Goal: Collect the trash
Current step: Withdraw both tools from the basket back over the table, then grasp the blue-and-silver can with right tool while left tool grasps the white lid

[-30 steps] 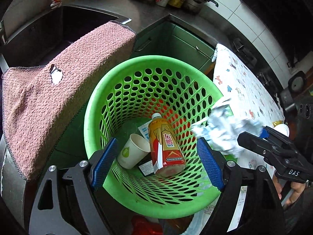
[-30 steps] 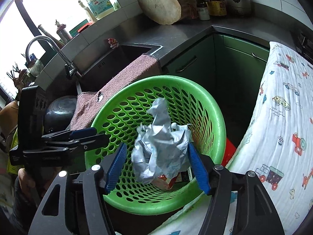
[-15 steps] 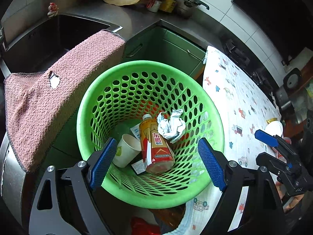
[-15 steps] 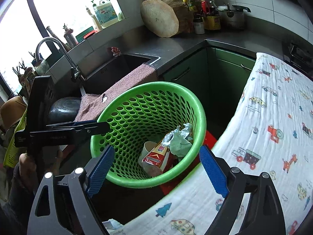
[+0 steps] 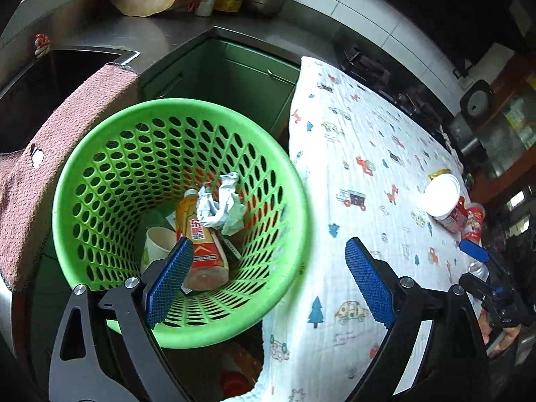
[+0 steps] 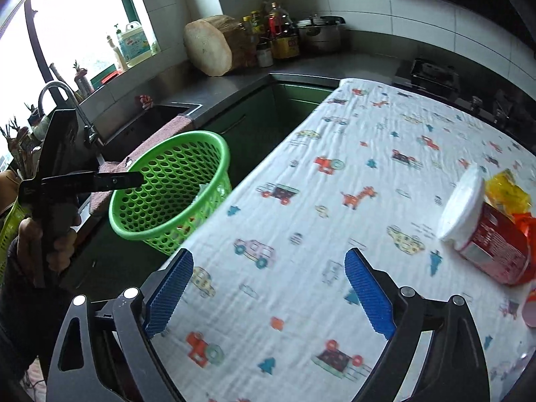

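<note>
Beside the green basket [image 5: 298,221], both the left gripper [image 5: 268,281] and right gripper [image 6: 268,288], jaws just spread and empty, go next for the noodle cup [image 6: 482,234].

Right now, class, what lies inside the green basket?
Inside the green basket: a crumpled paper wad lying on a drink bottle, with a paper cup beside it. Scraps under the bottle are mostly covered and unclear.
</note>
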Demonstrator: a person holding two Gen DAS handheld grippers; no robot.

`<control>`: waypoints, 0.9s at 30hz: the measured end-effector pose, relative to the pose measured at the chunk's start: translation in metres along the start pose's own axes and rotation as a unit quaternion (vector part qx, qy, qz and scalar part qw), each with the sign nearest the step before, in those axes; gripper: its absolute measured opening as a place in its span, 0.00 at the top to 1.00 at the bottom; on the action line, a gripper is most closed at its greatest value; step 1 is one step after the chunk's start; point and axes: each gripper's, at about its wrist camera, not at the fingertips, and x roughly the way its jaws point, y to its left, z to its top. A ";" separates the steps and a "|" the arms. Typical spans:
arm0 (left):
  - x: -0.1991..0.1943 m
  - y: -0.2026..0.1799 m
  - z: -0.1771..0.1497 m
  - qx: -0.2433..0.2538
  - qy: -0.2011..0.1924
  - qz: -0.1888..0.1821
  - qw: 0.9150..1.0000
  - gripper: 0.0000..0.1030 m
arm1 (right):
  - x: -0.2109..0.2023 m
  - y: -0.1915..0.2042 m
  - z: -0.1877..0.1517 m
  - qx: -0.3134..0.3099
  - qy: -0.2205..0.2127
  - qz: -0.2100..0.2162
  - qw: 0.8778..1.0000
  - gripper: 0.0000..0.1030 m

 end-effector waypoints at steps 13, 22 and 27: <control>0.034 -0.096 -0.009 0.057 0.030 -0.027 0.998 0.12 | -0.088 -0.132 -0.068 0.013 0.028 -0.151 0.988 0.12; 0.066 -0.162 -0.013 0.094 0.056 -0.052 0.993 0.12 | -0.100 -0.193 -0.104 -0.034 0.106 -0.217 0.970 0.11; 0.081 -0.204 -0.016 0.122 0.067 -0.065 0.988 0.12 | -0.092 -0.216 -0.115 -0.045 0.139 -0.226 0.963 0.11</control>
